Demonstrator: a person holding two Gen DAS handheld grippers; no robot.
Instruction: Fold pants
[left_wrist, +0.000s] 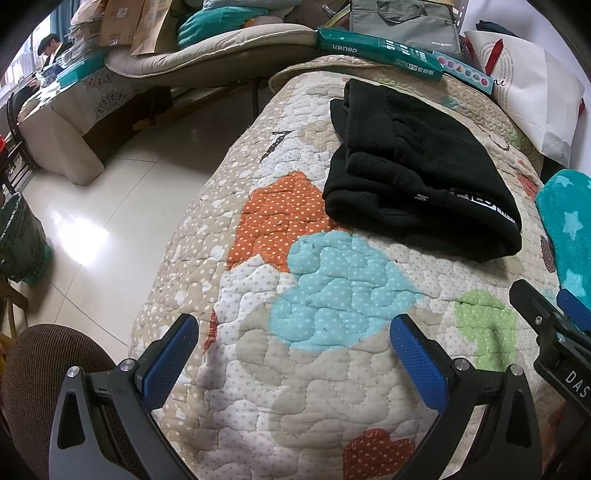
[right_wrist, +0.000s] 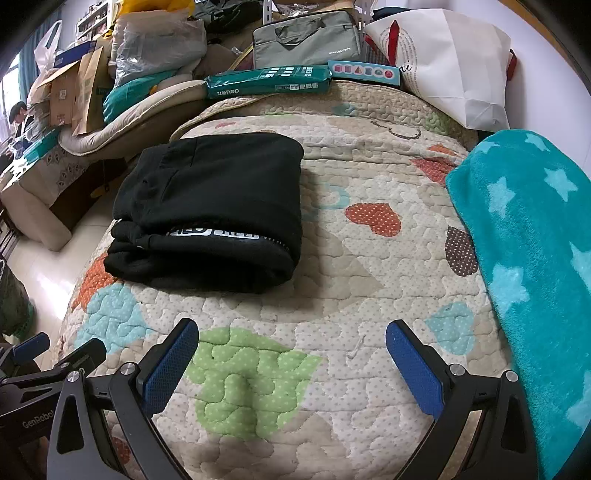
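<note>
Both wrist views look down low over the quilt (left_wrist: 332, 369), sharing the folded pants (left_wrist: 421, 173) at twelve o'clock.

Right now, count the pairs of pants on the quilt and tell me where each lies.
1. The black pants lie folded on the quilt, towards its left edge, ahead of both open tools. Others could be hidden off-frame.

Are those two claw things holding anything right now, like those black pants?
Nothing is held. The left gripper and right gripper both have their fingers spread open over the quilt, and the folded black pants lie apart from them.
</note>
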